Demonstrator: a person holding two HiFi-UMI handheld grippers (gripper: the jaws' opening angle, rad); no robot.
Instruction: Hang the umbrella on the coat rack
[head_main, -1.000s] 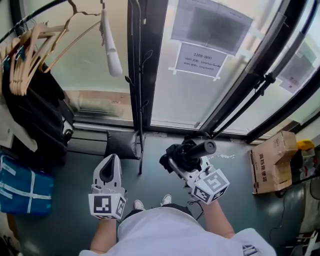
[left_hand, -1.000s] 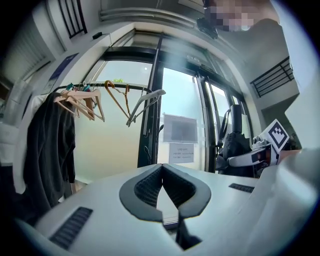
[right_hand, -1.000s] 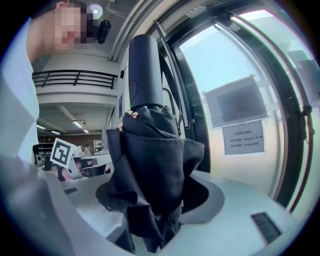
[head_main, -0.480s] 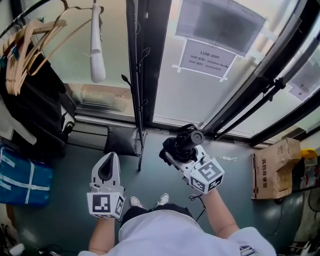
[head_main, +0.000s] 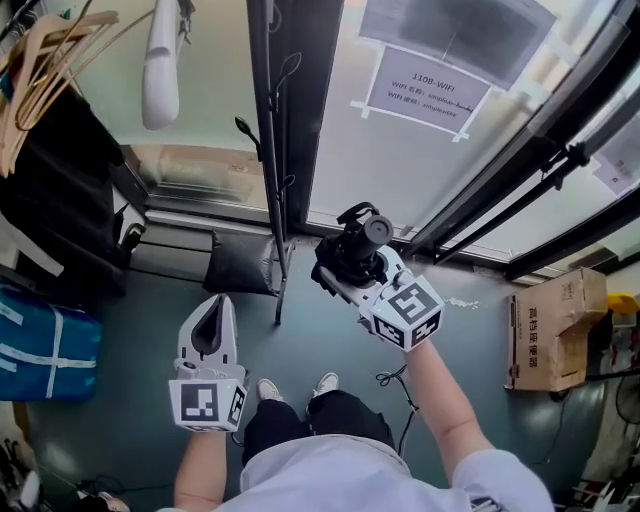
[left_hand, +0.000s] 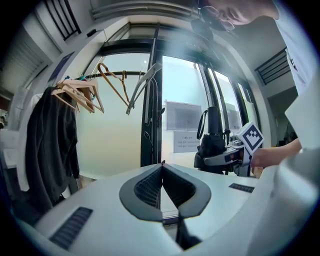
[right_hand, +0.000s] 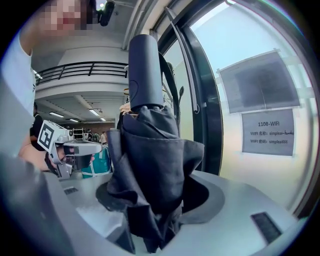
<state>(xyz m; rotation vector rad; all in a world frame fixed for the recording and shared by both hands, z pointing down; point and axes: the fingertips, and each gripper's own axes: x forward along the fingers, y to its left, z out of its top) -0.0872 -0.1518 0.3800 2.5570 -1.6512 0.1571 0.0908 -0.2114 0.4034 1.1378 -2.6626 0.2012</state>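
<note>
Folded black umbrella (head_main: 357, 255) is held upright, handle uppermost, clamped between the right gripper (head_main: 345, 280) fingers, just right of the coat rack (head_main: 268, 150) pole and apart from it. Left gripper (head_main: 216, 305) is held left of the rack, fingers pressed together, empty.

Folded black umbrella (head_main: 343, 260) near coat rack (head_main: 268, 180)

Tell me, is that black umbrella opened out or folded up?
Folded up. The umbrella has its dark fabric bunched in loose folds around the shaft, not spread, and it is clamped in the right gripper.
</note>
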